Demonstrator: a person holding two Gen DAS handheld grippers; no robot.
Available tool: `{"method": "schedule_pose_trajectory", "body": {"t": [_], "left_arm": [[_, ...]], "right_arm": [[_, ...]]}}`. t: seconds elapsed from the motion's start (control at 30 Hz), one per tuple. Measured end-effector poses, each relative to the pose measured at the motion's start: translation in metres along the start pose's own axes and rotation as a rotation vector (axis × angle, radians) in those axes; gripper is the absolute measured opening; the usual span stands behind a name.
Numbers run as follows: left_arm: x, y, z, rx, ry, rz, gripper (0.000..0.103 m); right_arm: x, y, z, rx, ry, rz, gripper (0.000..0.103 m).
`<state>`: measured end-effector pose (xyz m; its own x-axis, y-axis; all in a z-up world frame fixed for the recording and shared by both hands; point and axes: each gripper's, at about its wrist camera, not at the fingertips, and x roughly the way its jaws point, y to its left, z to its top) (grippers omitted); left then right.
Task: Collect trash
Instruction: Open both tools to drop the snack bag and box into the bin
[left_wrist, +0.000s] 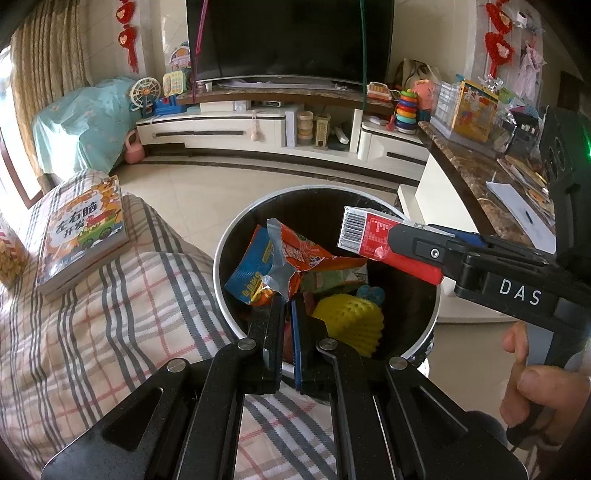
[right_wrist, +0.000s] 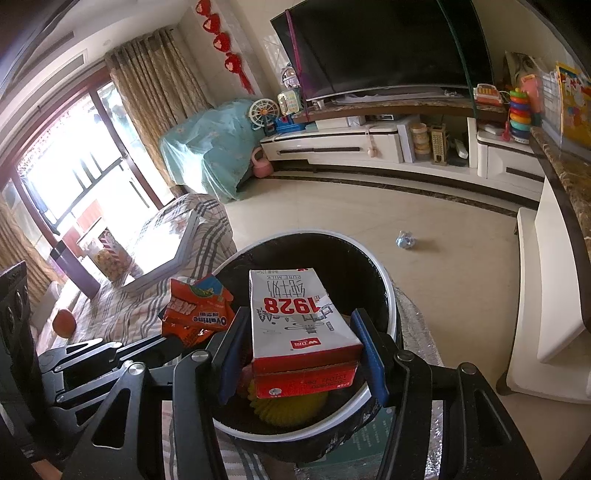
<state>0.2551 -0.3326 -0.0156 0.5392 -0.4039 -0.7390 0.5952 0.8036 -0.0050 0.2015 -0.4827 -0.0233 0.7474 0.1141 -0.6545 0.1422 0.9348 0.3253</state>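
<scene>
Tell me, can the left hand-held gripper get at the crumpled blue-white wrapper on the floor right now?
Probably not: the left hand-held gripper is shut on an orange snack wrapper over the round black trash bin; the crumpled blue-white wrapper lies beyond it.

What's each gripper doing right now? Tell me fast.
Left gripper: shut on the orange snack wrapper, over the trash bin.
Right gripper: shut on the milk carton, also above the bin.
</scene>
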Motion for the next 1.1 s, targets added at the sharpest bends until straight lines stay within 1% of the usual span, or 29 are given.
{"method": "schedule_pose_trajectory", "body": {"t": [1.1], "left_arm": [[0.012, 0.006, 0.002, 0.007, 0.012, 0.016, 0.003]], "right_arm": [[0.007, 0.001, 0.005, -0.007, 0.021, -0.012, 0.056]]}}
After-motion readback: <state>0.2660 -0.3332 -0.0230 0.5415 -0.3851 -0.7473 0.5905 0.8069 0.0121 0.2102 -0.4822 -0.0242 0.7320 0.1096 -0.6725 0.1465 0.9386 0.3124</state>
